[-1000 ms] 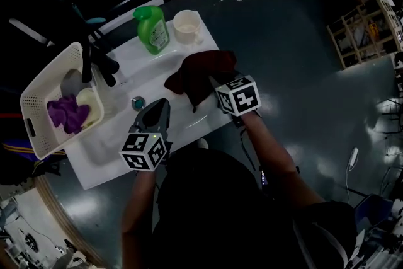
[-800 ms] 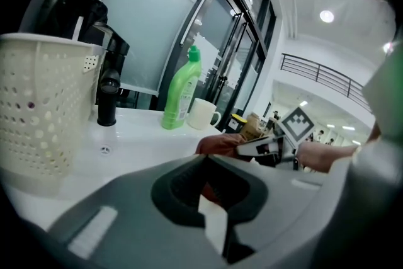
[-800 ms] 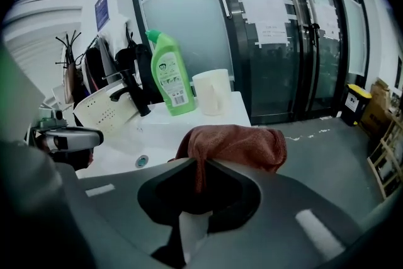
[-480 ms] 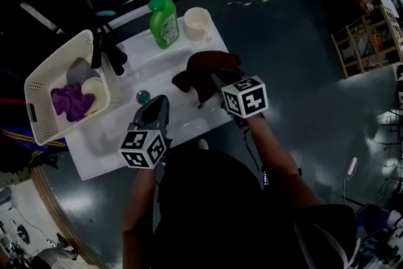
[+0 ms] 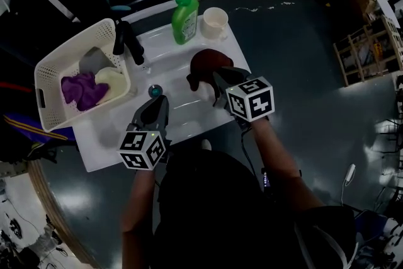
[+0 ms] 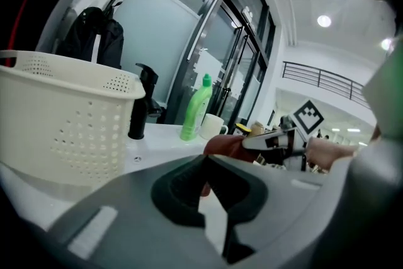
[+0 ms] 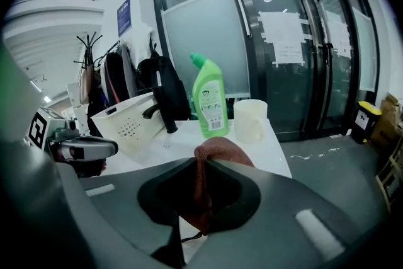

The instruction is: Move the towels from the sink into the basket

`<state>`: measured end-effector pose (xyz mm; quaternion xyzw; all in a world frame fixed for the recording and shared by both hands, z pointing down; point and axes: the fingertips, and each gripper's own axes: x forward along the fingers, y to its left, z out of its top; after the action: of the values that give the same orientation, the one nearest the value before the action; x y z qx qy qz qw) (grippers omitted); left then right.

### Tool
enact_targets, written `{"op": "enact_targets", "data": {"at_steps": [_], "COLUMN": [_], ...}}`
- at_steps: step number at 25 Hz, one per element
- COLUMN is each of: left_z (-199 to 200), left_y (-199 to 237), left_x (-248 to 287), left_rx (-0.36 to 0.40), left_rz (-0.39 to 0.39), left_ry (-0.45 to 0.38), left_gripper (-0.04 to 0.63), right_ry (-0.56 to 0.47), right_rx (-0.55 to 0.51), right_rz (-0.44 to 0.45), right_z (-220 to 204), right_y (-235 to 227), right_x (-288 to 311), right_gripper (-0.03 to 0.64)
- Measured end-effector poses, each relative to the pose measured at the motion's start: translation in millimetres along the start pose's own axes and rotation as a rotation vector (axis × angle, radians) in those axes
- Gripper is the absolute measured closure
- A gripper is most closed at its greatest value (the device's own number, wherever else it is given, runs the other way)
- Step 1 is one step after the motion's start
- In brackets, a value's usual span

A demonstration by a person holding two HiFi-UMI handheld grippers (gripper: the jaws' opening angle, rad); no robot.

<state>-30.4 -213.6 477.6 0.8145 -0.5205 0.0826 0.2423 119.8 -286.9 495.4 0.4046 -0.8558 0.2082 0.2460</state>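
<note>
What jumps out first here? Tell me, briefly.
The dark red towel, pinched in the right tongs over the white sink. Next, the white basket at the left, holding a purple towel, and the green bottle at the sink's back edge.

A dark red towel (image 5: 208, 66) is bunched in a crumpled lump over the right part of the white sink (image 5: 182, 111), and a fold of it is pinched between the jaws of the right gripper (image 5: 218, 80). The white perforated basket (image 5: 70, 44) stands at the left end of the sink. In it lie a crumpled purple towel (image 5: 82, 90), a pale cream towel (image 5: 115, 79) just to its right and a grey one (image 5: 94, 60) on the far side.
</note>
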Motion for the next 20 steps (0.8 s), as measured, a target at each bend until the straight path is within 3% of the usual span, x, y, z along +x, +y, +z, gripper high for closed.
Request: {"op": "enact_targets", "data": {"at_steps": [10, 20], "left_z": [22, 45], "left_y": [31, 54], "left_x": [-49, -88], "left_rx": [0.026, 0.05], "left_rz": [0.036, 0.054], "left_ry": [-0.047, -0.079], "left_gripper": [0.586, 0.586], "right_ry": [-0.042, -0.127], "right_rx": [-0.029, -0.097], "right_rz": [0.003, 0.052], "right_z": [22, 76], "right_y": [47, 98], "right_x": [-10, -21], "right_gripper": [0.578, 0.578]}}
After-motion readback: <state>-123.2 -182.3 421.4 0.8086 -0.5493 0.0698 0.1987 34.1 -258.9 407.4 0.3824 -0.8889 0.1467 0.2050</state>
